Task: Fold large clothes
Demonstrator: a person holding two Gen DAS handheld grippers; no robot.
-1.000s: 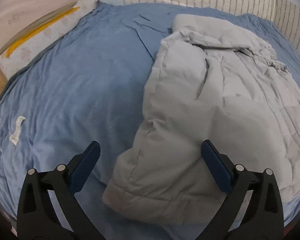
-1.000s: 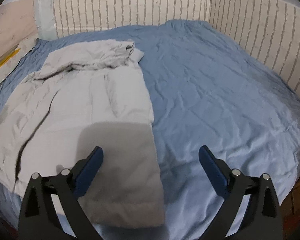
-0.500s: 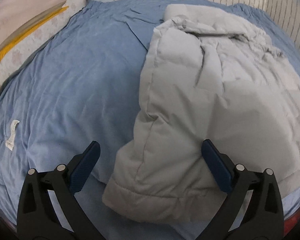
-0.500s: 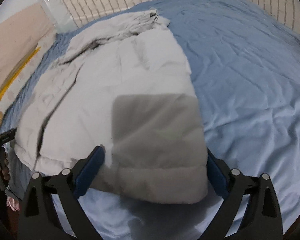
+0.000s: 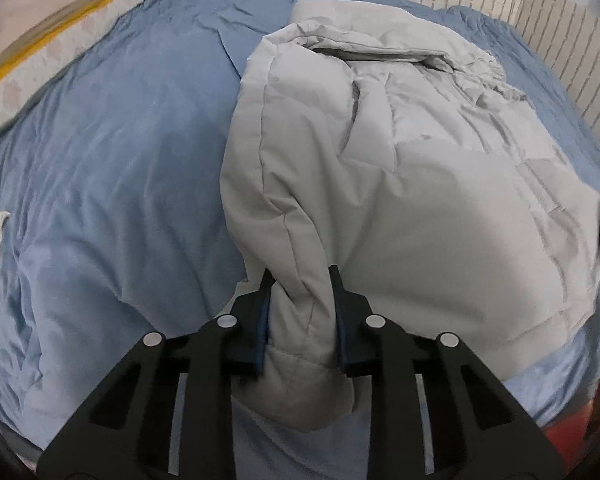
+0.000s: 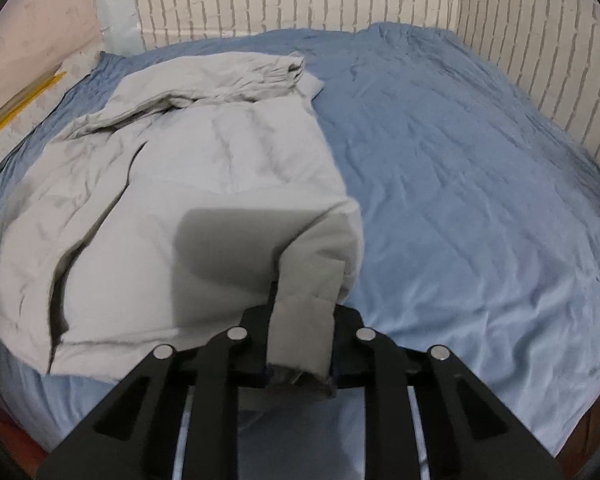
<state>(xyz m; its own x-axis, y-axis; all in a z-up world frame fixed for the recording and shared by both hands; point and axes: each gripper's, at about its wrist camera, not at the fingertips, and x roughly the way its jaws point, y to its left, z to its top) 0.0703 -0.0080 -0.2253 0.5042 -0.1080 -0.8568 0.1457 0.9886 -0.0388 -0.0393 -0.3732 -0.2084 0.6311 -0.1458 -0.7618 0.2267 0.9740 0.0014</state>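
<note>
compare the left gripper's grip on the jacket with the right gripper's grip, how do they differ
The left gripper pinches a bunched, rounded roll at the near left corner of the grey jacket; the right gripper pinches a flatter fold at its near right corner. In the left wrist view cloth bulges below the fingers; in the right it ends in a straight hem. Both are shut on the hem over the blue sheet.
</note>
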